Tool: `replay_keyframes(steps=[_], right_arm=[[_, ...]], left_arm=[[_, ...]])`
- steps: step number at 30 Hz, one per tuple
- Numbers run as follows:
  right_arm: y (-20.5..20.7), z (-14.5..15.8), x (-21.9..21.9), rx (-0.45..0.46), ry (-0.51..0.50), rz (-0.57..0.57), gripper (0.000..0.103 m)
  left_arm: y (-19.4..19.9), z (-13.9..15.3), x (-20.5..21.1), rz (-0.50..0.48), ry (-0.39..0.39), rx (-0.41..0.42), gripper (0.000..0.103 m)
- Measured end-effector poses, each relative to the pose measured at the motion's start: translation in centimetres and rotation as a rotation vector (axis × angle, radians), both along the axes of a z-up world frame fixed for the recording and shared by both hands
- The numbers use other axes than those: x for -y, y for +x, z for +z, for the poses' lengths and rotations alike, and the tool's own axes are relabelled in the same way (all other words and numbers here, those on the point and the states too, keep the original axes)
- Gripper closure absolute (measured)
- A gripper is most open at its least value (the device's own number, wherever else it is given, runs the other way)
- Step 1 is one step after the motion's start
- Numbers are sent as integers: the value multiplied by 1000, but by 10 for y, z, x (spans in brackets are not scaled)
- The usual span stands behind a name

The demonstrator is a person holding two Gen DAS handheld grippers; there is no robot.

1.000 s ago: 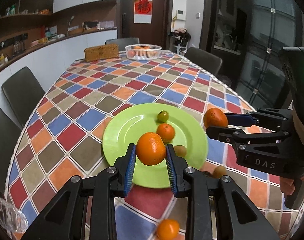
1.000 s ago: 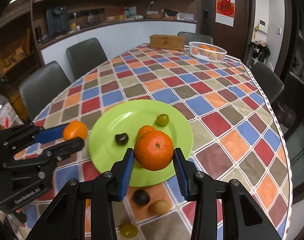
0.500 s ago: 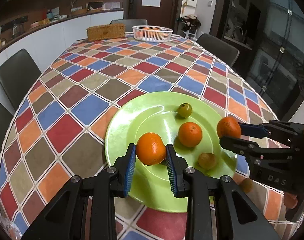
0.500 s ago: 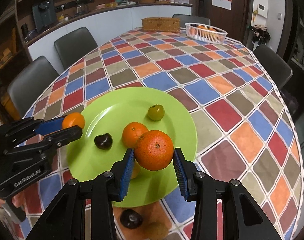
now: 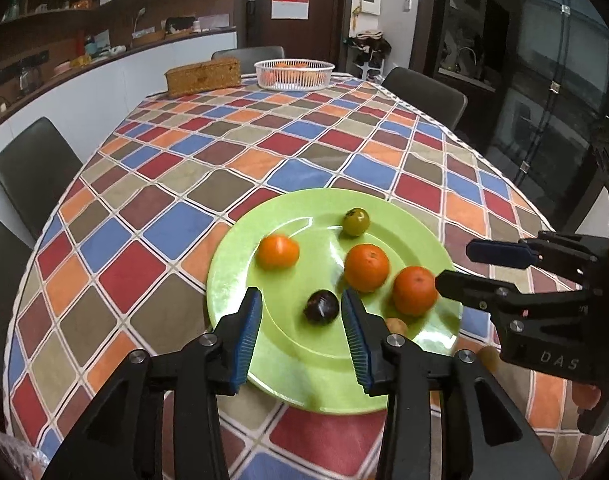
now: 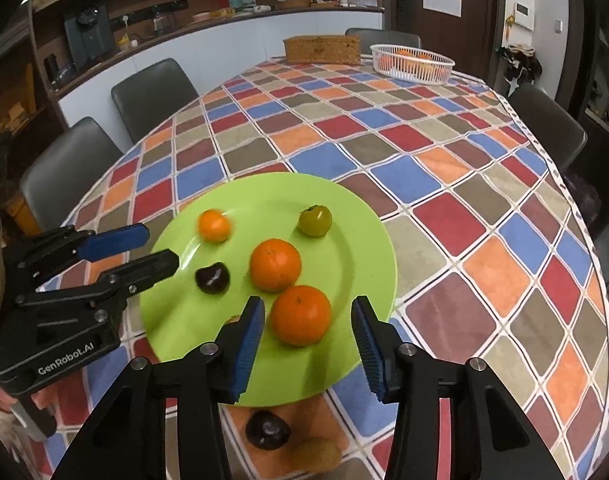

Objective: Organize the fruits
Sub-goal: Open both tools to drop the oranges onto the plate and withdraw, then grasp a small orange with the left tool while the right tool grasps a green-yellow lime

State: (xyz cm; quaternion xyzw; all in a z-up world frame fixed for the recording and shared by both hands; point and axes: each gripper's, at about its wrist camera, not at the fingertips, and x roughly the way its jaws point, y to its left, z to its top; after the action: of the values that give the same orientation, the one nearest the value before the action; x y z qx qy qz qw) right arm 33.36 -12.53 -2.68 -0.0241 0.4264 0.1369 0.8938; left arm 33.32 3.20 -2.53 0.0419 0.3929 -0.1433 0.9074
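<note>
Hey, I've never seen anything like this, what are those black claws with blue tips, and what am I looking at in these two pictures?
They are two hand-held grippers, one in each of a person's hands, each with a camera looking along its fingers. One picture is from the left gripper, the other from the right gripper. Both are open and hold nothing. On the checkered tablecloth sits a green plate with three oranges, a green fruit and a dark fruit. More small fruit lies beside the plate.

Five fruits are lying on the plate (image 6: pixel 368 240) on the desk (image 6: pixel 464 184). Two more (image 6: pixel 267 429) are sitting before it; a basket (image 6: pixel 411 63) is standing behind.
</note>
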Motion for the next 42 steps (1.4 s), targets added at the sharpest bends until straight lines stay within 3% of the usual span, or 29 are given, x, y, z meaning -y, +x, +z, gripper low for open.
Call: replay_keyframes(steps=[13,18,29,42], right_arm=[[-59,41,-1,119,1,29,57],[-86,50,-3,157,1,39,57],[-131,50,1,164,38,51,57],[-156,29,3,119,50,34,57]], left_arm=[[-63,44,0,23,20,77,57],[-89,50,-2,32,5,88,50],[-138,52,1,24,-1,109,43],[-164,27,0,6,6,76,39]])
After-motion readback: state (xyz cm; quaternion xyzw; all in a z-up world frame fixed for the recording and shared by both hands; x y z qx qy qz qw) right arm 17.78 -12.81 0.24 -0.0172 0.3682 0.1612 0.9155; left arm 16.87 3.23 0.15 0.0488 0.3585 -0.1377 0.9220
